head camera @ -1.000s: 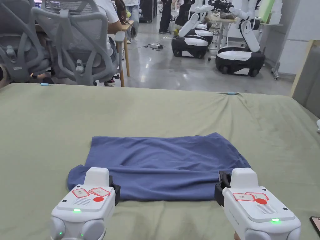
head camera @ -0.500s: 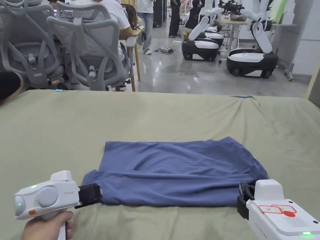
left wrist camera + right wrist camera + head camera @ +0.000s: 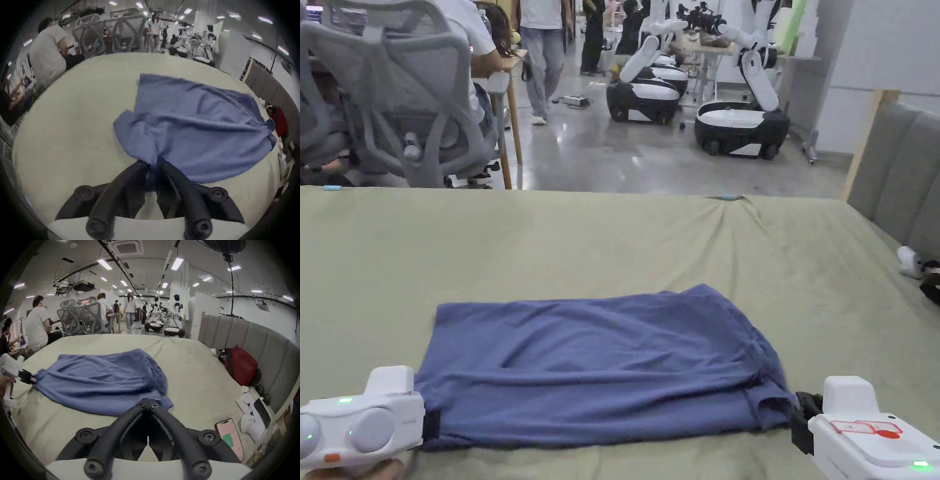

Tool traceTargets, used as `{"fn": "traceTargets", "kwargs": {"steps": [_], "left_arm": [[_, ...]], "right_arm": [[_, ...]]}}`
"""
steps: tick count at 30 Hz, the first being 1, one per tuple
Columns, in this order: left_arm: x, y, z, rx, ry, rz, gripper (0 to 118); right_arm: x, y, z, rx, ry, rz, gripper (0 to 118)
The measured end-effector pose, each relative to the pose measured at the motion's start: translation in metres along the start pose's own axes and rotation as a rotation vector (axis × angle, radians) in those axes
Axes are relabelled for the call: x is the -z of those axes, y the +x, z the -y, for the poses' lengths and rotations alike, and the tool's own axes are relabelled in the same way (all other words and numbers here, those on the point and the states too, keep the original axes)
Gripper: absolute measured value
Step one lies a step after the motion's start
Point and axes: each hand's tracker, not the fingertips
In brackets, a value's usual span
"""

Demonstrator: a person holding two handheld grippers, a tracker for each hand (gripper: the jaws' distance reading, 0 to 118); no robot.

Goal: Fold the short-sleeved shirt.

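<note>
As two hand-held grippers worked at its near corners, one blue short-sleeved shirt (image 3: 600, 362) lay partly folded on a green-covered bed (image 3: 612, 244), its long axis running left to right across the person's view. The left gripper (image 3: 151, 164) had both jaws clamped on a bunched corner of the fabric at the shirt's left end, as its own camera showed. The right gripper (image 3: 148, 401) sat at the shirt's near right corner with its jaw tips drawn together; whether any cloth was caught between them could not be told. A folded-over layer ran along the near edge, and a sleeve opening showed at the right end. Two grey office chairs (image 3: 394, 94) stood beyond the far edge of the bed, and two white-and-black wheeled robots (image 3: 737, 119) stood farther back on the shiny floor. One phone (image 3: 229, 439) and one red bag (image 3: 240, 366) rested on the bed near a grey padded headboard (image 3: 259, 344), well apart from the shirt.
</note>
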Motion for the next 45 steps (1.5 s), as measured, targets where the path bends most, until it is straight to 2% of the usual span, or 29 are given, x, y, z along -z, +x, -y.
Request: {"fn": "traceTargets", "kwargs": {"steps": [1,2,4,5,6,8,10,12,13,15,16,17,18,19,20,25,28,30,33,35,36,38,39,40,41,43,45], "left_arm": [[-0.006,0.005,0.000,0.034,0.024,-0.001,8],[-0.007,0.002,-0.002,0.027,0.024,0.015,8],[-0.008,0.004,-0.002,0.026,0.020,0.025,8],[-0.007,0.003,-0.001,0.023,0.019,0.028,8],[0.001,-0.005,-0.001,0.017,0.014,0.031,8],[0.004,-0.010,0.001,-0.002,-0.001,0.032,8],[0.012,-0.015,0.002,-0.011,-0.018,0.034,8],[0.015,-0.016,0.005,-0.018,-0.036,0.039,8],[0.016,-0.015,0.006,-0.018,-0.039,0.039,8],[0.026,-0.019,0.006,-0.014,-0.047,0.039,8],[0.027,-0.019,0.007,-0.011,-0.049,0.039,8],[0.028,-0.019,0.007,-0.011,-0.050,0.039,8],[0.033,-0.023,0.006,-0.010,-0.053,0.039,8],[0.031,-0.024,0.005,-0.007,-0.052,0.035,8],[0.026,-0.027,0.003,-0.011,-0.045,0.038,8],[-0.022,-0.039,-0.006,0.005,0.007,0.091,8],[-0.050,-0.050,-0.001,0.023,0.023,0.122,8],[-0.072,-0.050,0.013,0.000,0.011,0.167,8],[-0.074,-0.053,0.040,0.002,-0.018,0.170,8],[-0.063,-0.053,0.056,-0.047,-0.049,0.163,10],[-0.055,-0.052,0.063,-0.066,-0.059,0.161,18],[-0.054,-0.047,0.073,-0.072,-0.056,0.133,69],[-0.062,-0.046,0.074,-0.062,-0.024,0.097,82],[-0.073,-0.045,0.074,-0.057,0.032,0.094,87],[-0.086,-0.042,0.072,-0.054,0.097,0.106,87],[-0.101,-0.031,0.065,-0.022,0.197,0.124,109],[-0.106,-0.011,0.053,-0.005,0.222,0.104,111]], "right_arm": [[0.012,0.006,-0.002,0.001,-0.027,0.001,18],[0.025,0.013,-0.003,0.017,-0.049,-0.018,46],[0.056,0.024,-0.005,0.081,-0.127,-0.076,112],[0.073,0.027,-0.005,0.115,-0.173,-0.082,118],[0.087,0.028,-0.004,0.130,-0.173,-0.092,118],[0.109,0.026,-0.005,0.112,-0.165,-0.074,115],[0.131,0.021,-0.005,0.072,-0.210,-0.060,115],[0.148,0.016,0.001,0.071,-0.301,-0.078,111],[0.149,0.013,0.005,0.084,-0.333,-0.103,91],[0.132,0.005,0.005,0.037,-0.233,-0.067,79],[0.124,0.002,0.003,0.049,-0.240,-0.109,53],[0.119,0.002,0.001,0.068,-0.239,-0.158,17],[0.113,0.000,-0.001,0.075,-0.245,-0.195,11],[0.105,-0.001,-0.004,0.046,-0.229,-0.127,11],[0.095,0.000,-0.009,0.021,-0.210,-0.127,11],[0.031,0.016,-0.032,0.030,-0.163,-0.163,11],[-0.002,0.017,-0.029,-0.074,-0.203,-0.194,12],[-0.018,0.019,-0.014,-0.116,-0.239,-0.187,12],[-0.020,0.021,0.018,-0.102,-0.294,-0.201,12],[-0.011,0.017,0.035,-0.080,-0.313,-0.205,14],[-0.004,0.015,0.042,-0.081,-0.313,-0.204,23],[-0.004,0.011,0.044,-0.101,-0.307,-0.183,82],[-0.011,0.009,0.037,-0.112,-0.299,-0.168,100],[-0.019,0.007,0.030,-0.119,-0.275,-0.165,104],[-0.031,0.003,0.022,-0.130,-0.210,-0.180,104],[-0.050,-0.012,0.004,-0.133,-0.081,-0.196,109],[-0.062,-0.033,-0.013,-0.103,0.036,-0.180,109]]}}
